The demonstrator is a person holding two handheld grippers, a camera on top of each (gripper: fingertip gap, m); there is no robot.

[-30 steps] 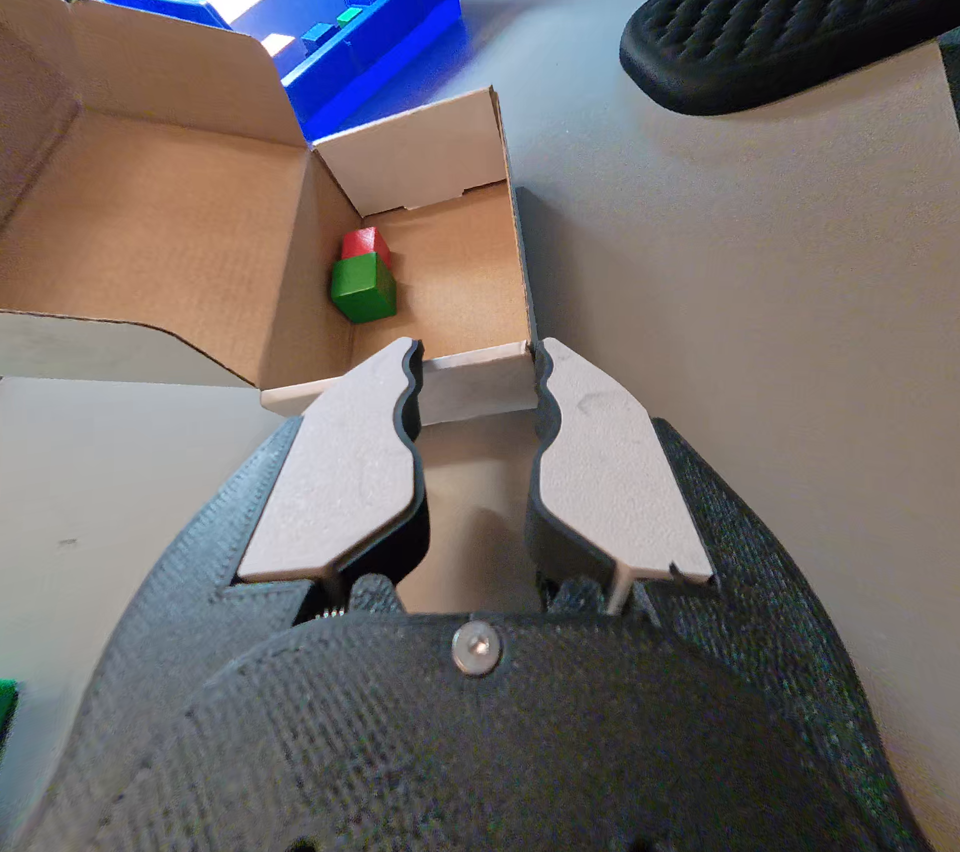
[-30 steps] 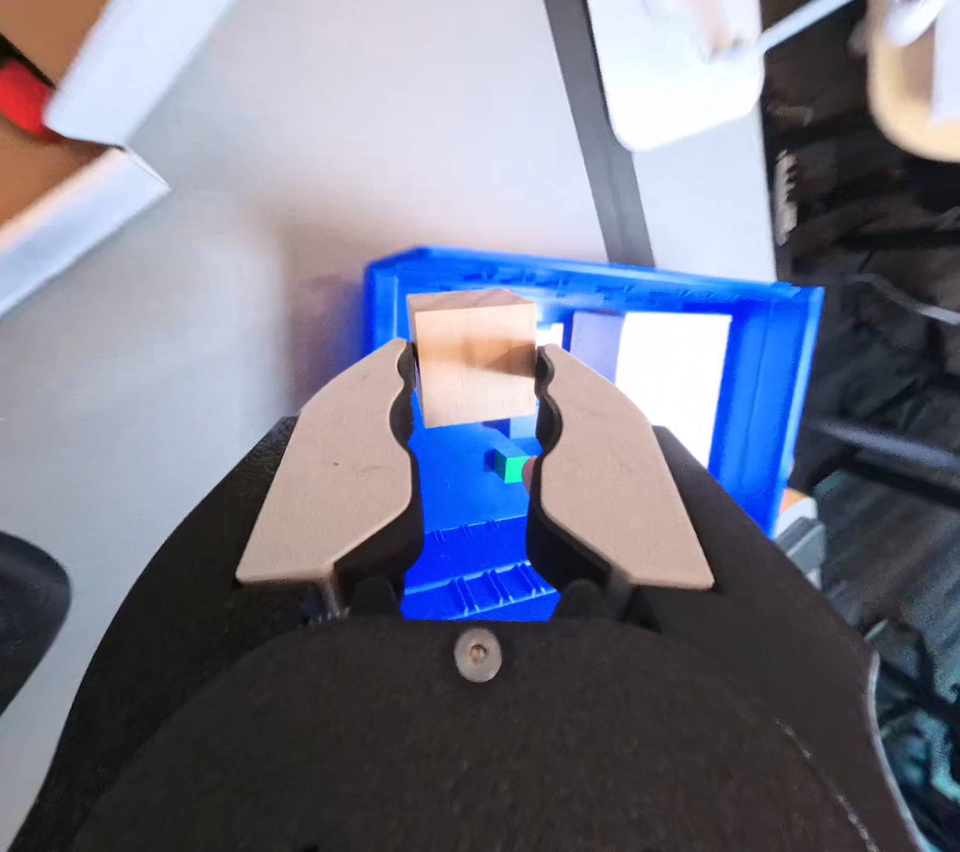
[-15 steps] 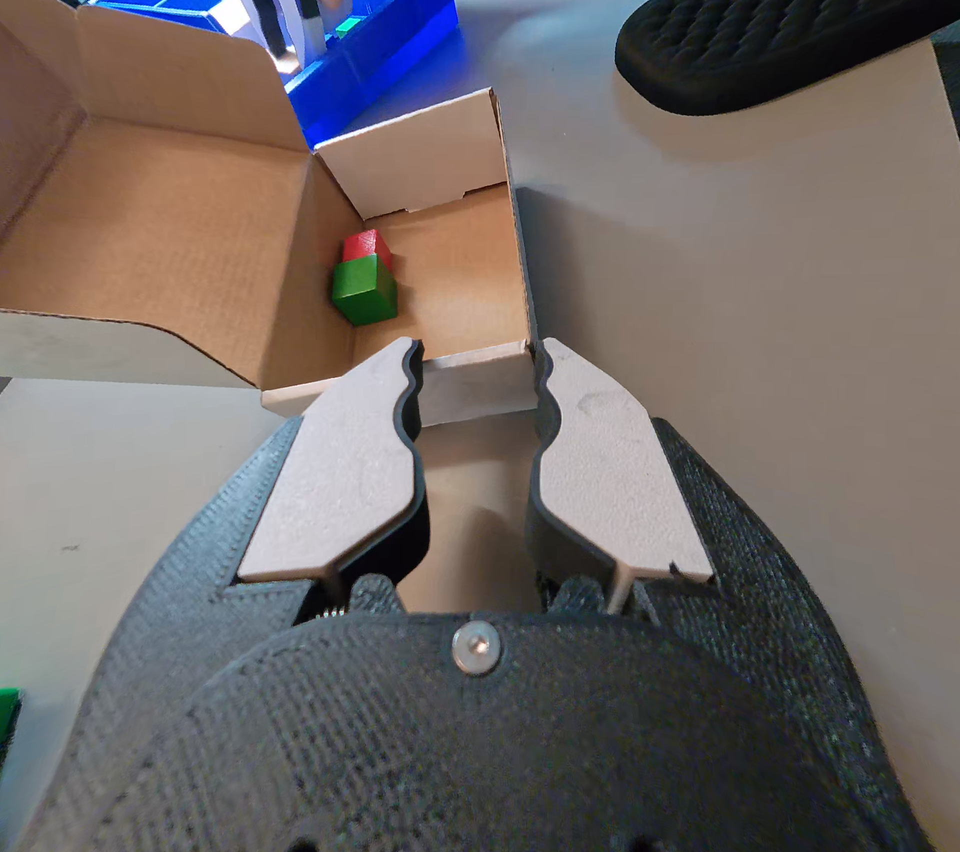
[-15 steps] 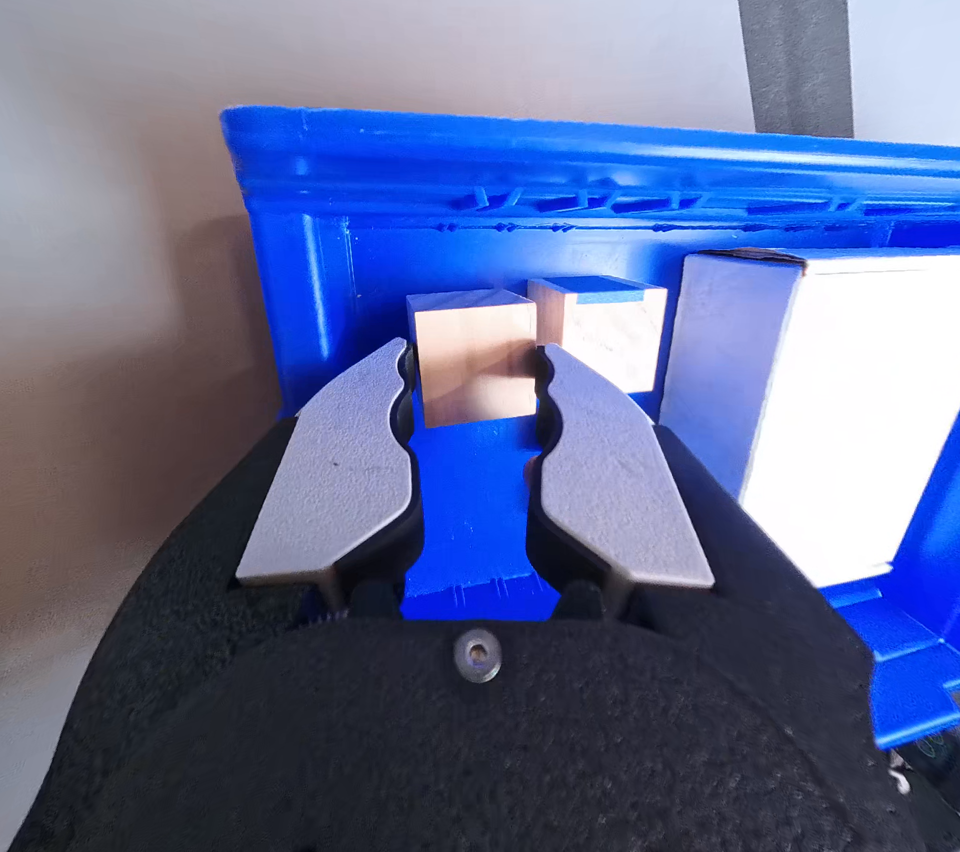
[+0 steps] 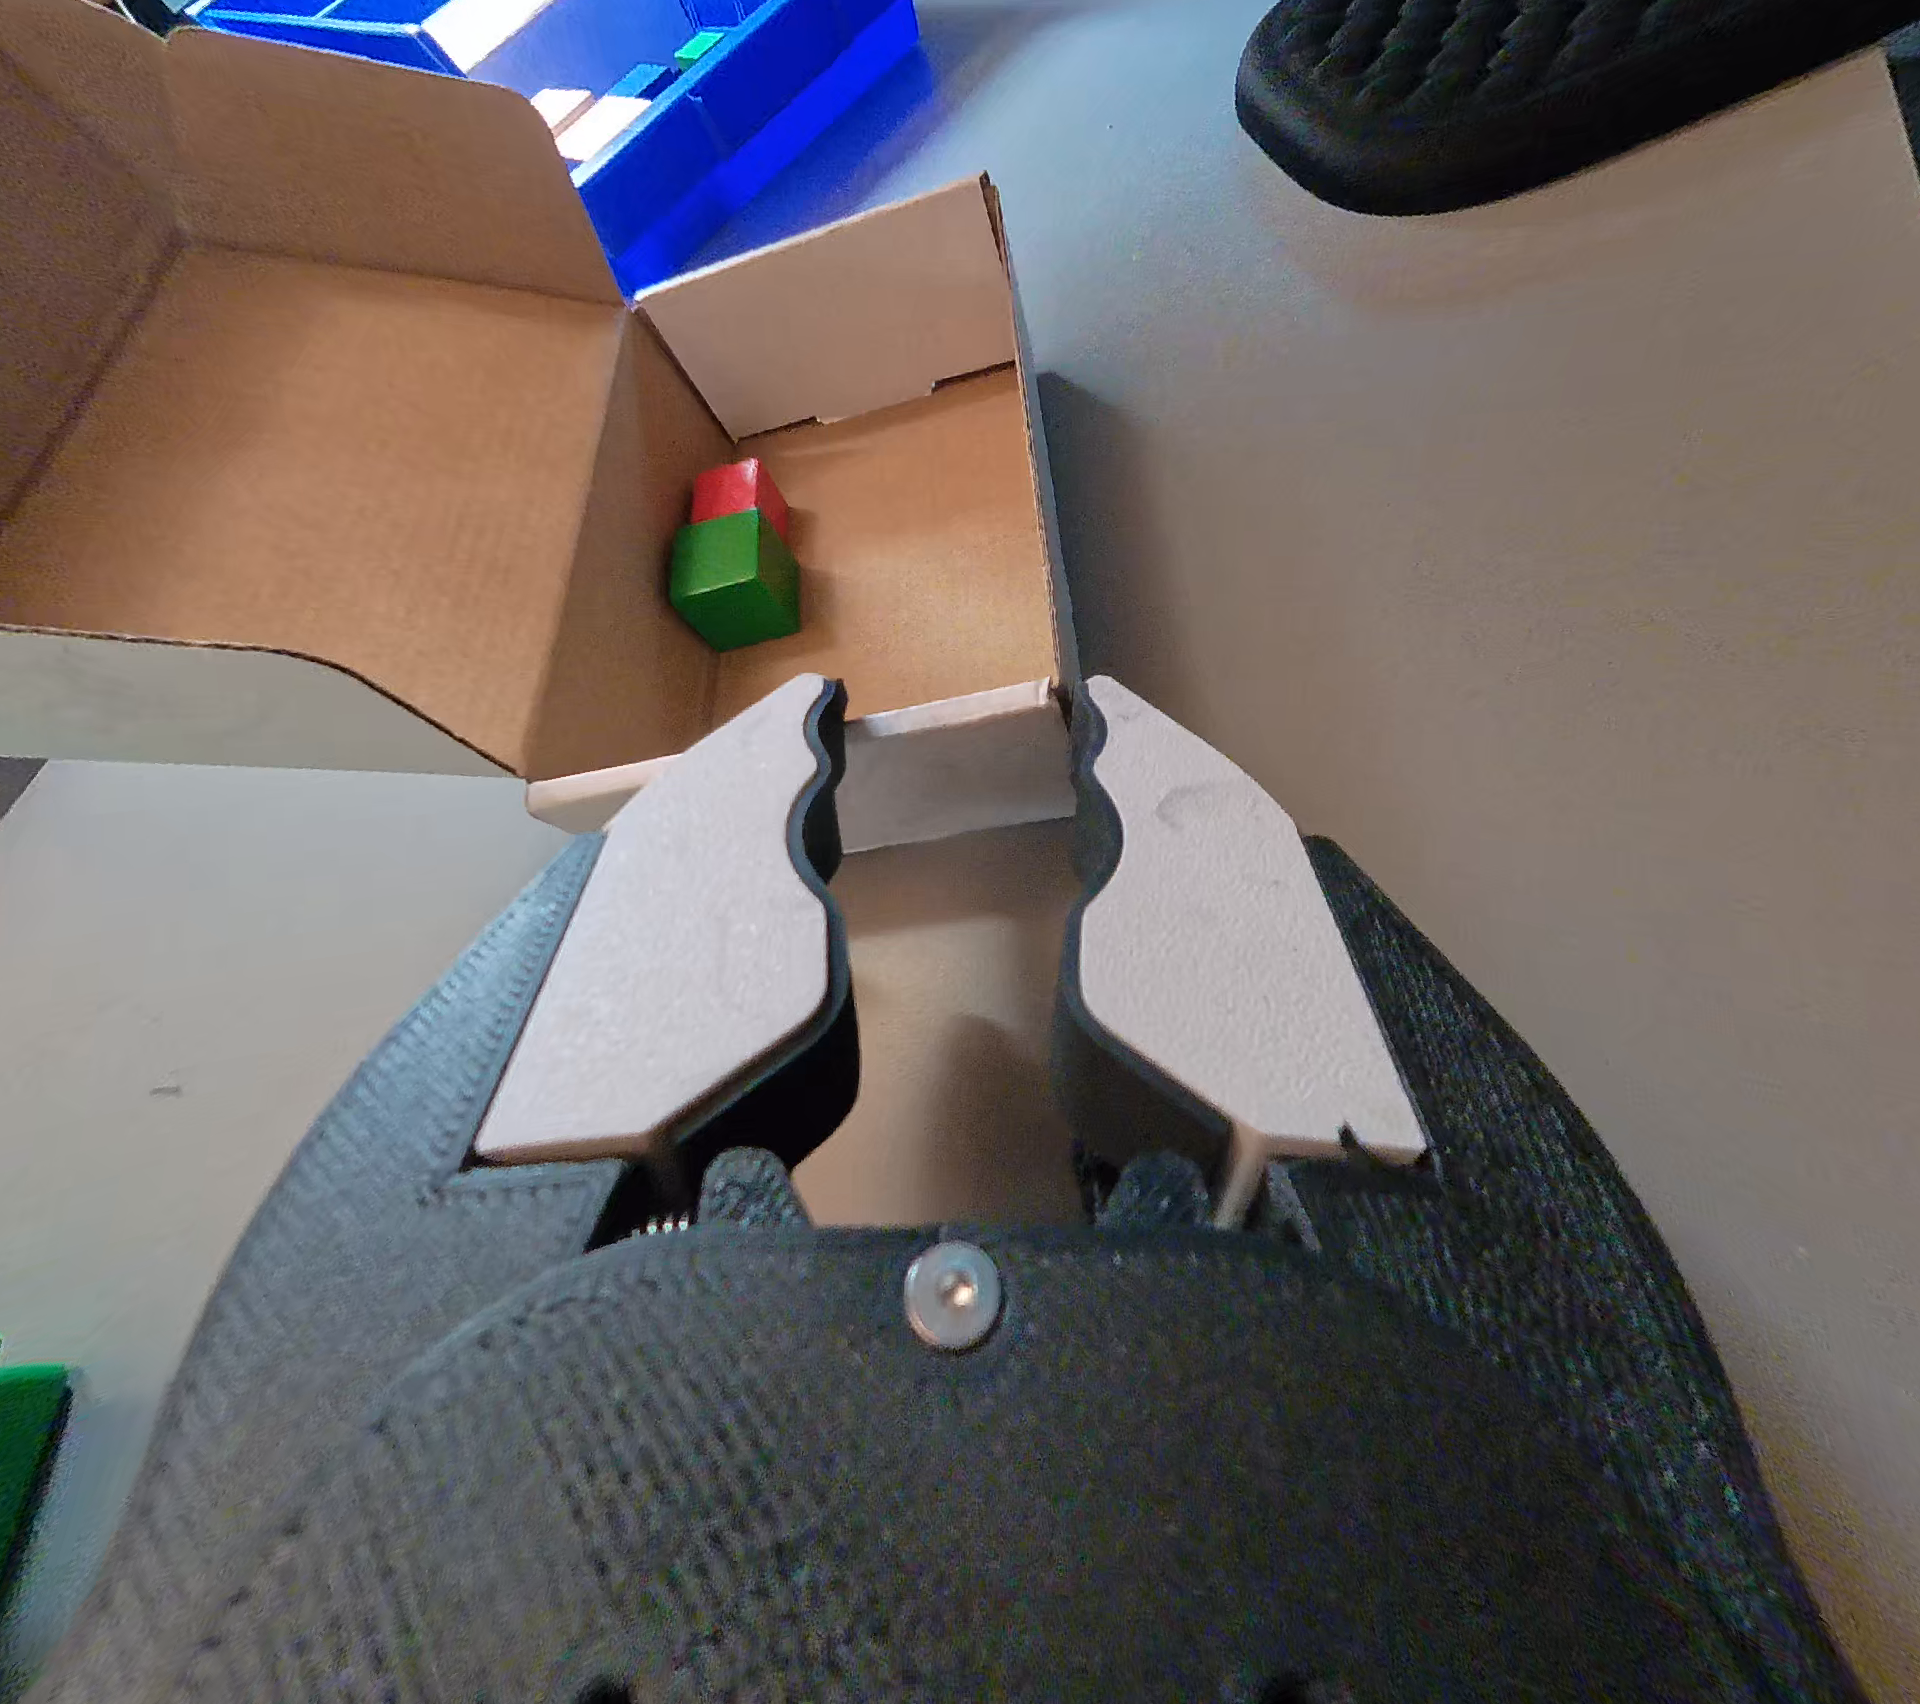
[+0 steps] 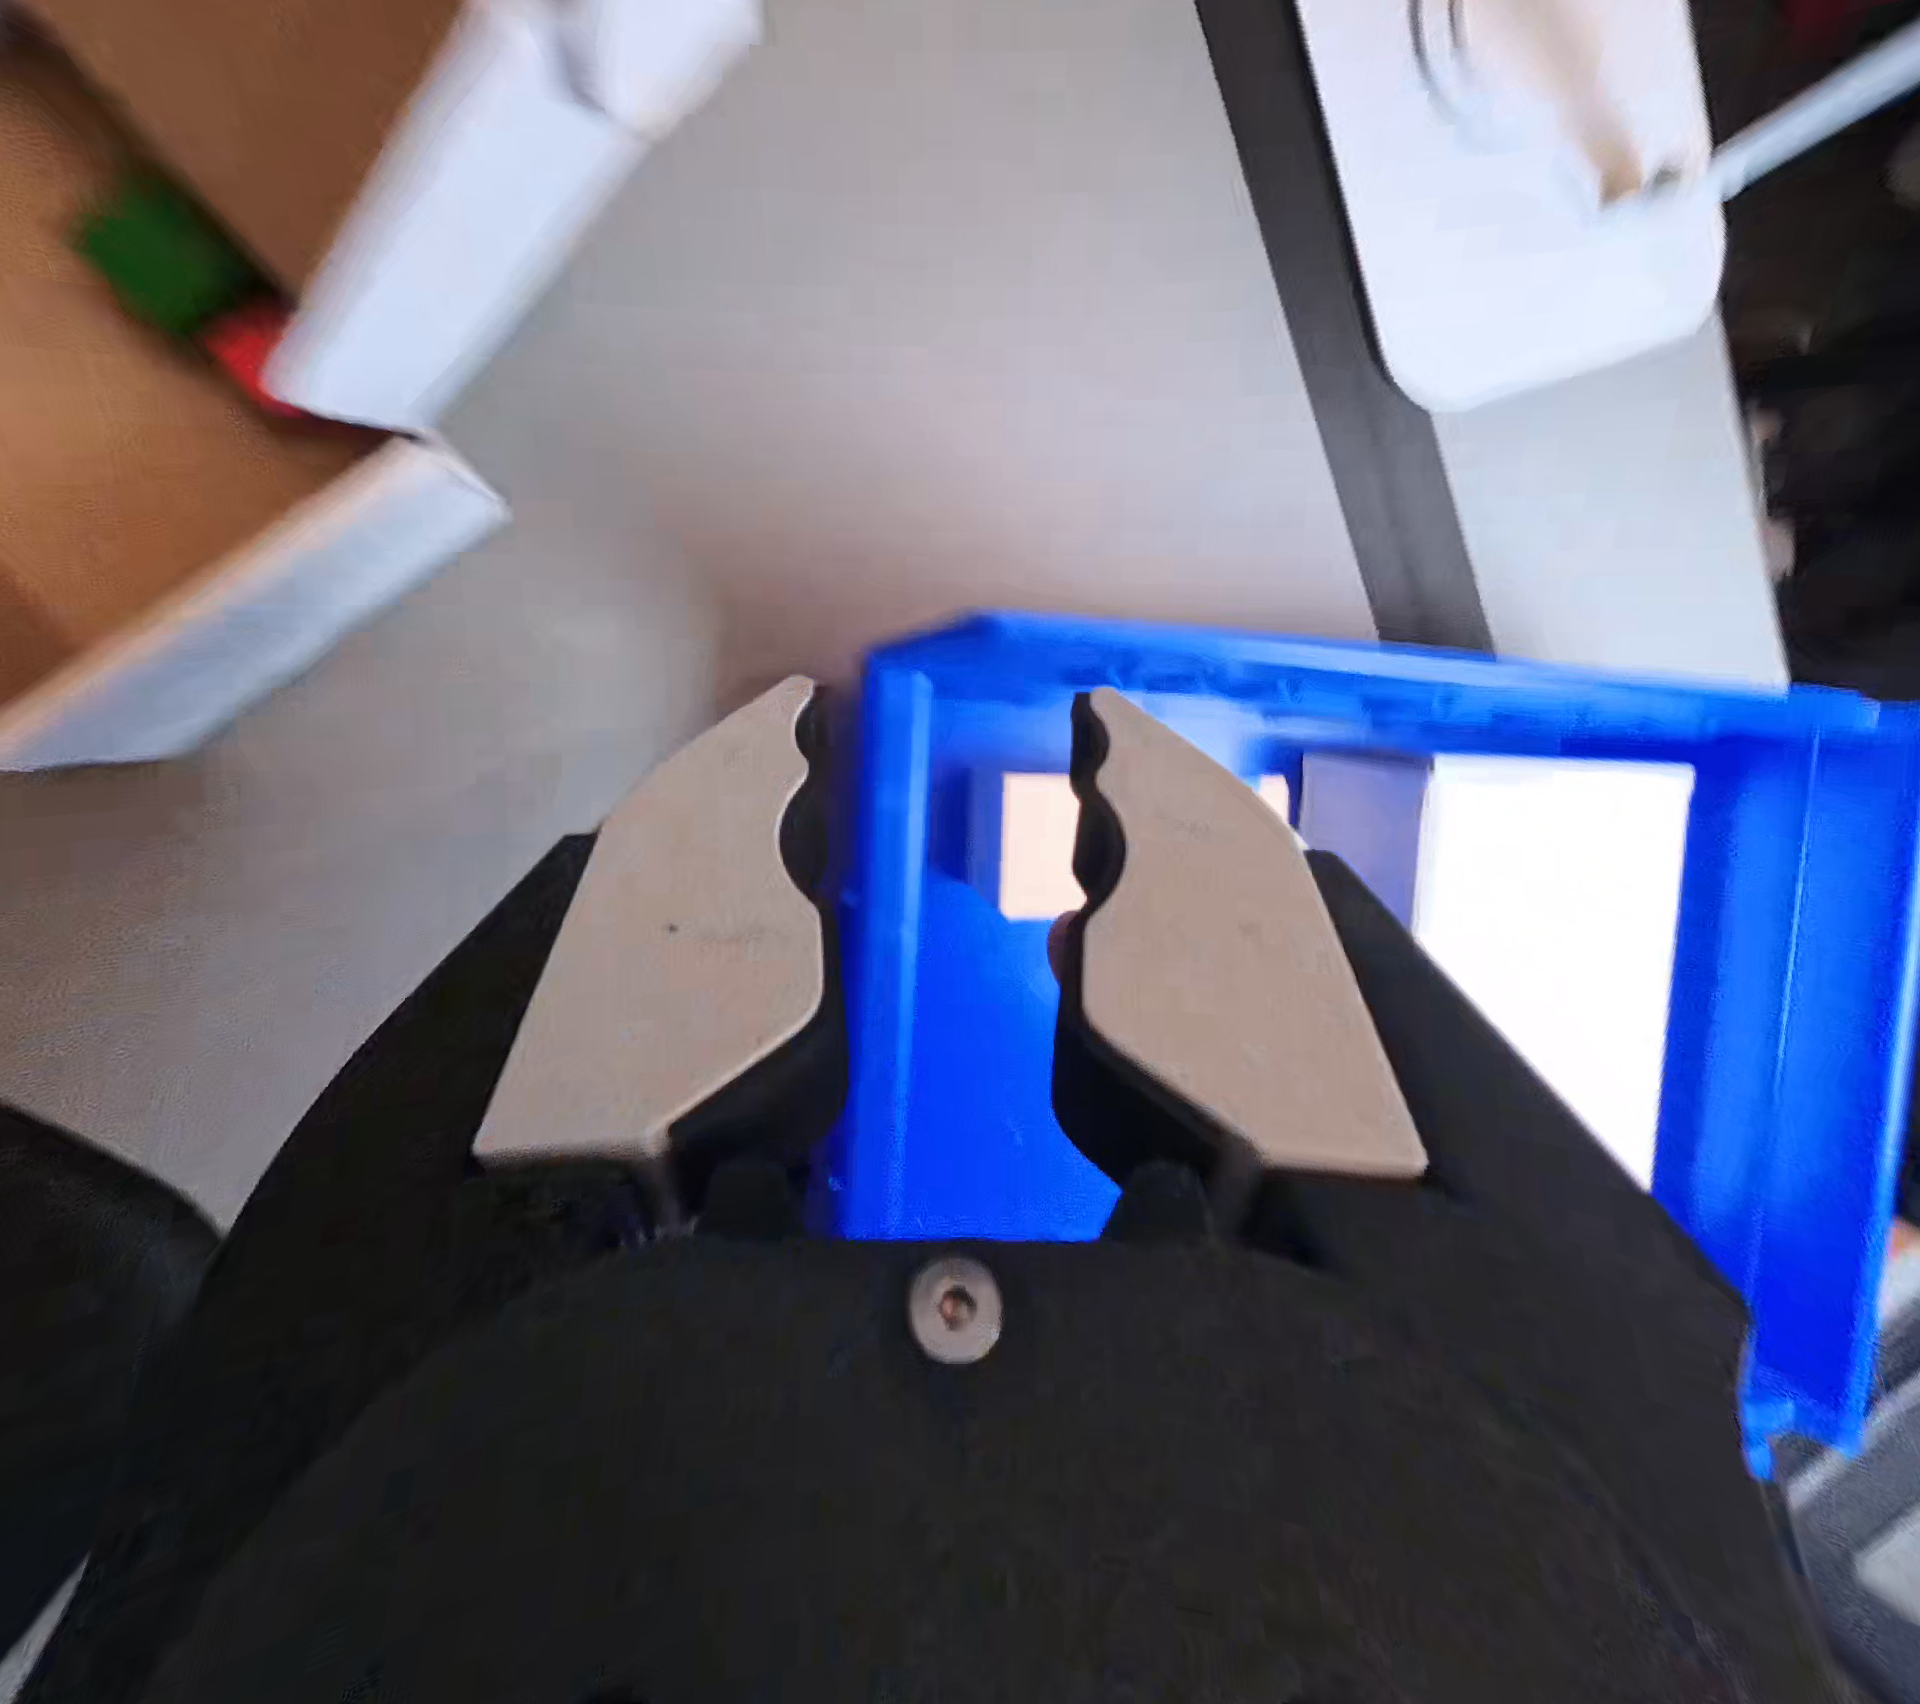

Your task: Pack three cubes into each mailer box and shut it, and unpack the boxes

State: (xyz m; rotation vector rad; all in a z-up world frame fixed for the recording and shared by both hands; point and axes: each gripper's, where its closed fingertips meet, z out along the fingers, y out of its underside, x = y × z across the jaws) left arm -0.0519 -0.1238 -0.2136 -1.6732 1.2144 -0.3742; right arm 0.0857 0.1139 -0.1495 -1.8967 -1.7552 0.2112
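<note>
My left tongs (image 5: pixel 951 761) rest open at the near wall of the open box (image 5: pixel 956 766), which holds a green cube (image 5: pixel 732 579) and a red cube (image 5: pixel 738 491). My right tongs (image 6: pixel 945 755) hang open and empty above the blue bin (image 6: pixel 1351 678); judging by this, unpacking is partway through.

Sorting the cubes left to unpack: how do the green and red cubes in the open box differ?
The green cube sits nearer the left claw; the red cube lies behind it, partly hidden. Green shows three faces, red mostly its top. Both touch each other on the mailer box floor, against the same wall.
</note>
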